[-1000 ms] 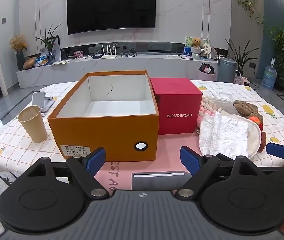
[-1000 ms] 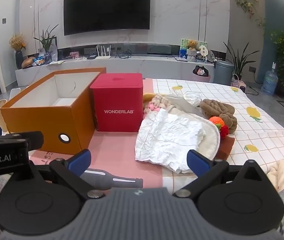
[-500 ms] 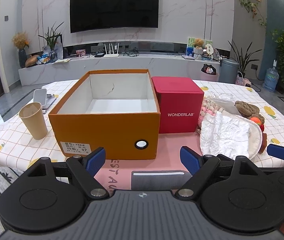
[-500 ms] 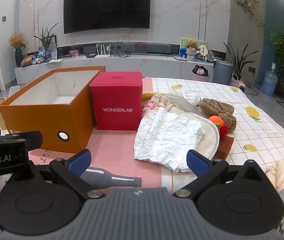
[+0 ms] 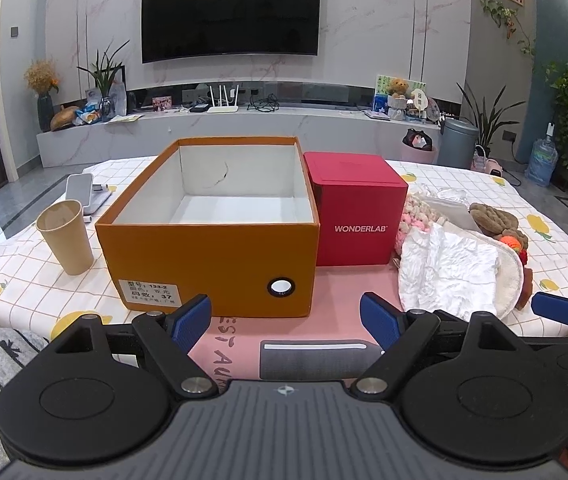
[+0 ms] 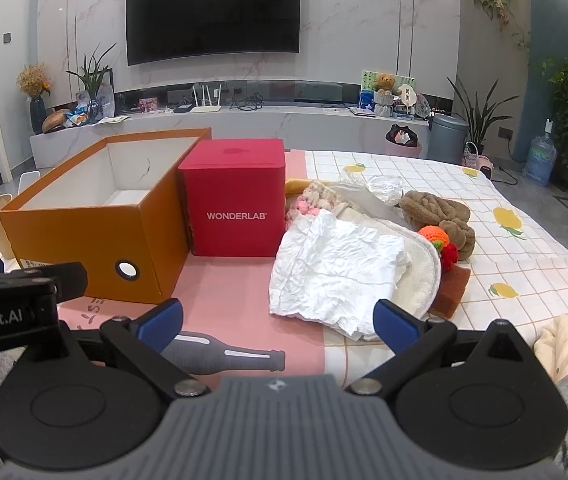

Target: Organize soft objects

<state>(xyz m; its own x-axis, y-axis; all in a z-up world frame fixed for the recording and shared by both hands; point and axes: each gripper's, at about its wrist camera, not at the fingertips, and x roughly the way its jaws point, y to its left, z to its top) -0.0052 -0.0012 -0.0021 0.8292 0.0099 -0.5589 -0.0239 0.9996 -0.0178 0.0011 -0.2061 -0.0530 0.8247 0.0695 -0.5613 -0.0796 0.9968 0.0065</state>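
Orange cardboard box (image 5: 208, 236) sits open-topped on the table, touching the red WONDERLAB box (image 5: 355, 216) on its right. Just right of that lies the heap of soft things — a crumpled white cloth (image 6: 335, 264) on top, brown plush (image 6: 435, 208) behind. Both grippers — left gripper (image 5: 285, 318) and right gripper (image 6: 278, 320) — hover with jaws spread, holding nothing.

An open orange box (image 5: 212, 256) is seen touching a red box (image 5: 353, 216). Crumpled white cloth (image 5: 449, 270) is heaped beside it. The left gripper (image 5: 285, 318) is held agape, unloaded.
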